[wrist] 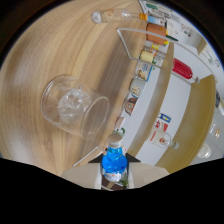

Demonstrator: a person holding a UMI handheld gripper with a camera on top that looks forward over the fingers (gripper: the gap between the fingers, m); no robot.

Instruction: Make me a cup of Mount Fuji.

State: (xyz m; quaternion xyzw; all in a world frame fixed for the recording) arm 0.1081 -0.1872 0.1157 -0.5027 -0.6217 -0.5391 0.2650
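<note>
Ice already fills the glass tumbler (75, 106) on the wooden counter (45, 55) — gripper (114, 172) fingers clamped on the blue syrup bottle (113, 159) just beside it, pouring seemingly yet to begin.

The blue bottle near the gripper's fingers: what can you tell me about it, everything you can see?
The blue bottle is small and clear, filled with bright blue liquid, with a pale cap on its neck and a label low on its body. It sits between the two fingers of the gripper, which press on it from both sides. Its neck points toward the clear glass with ice in it, which sits just beyond on the wooden counter. The bottle's base is hidden.
</note>
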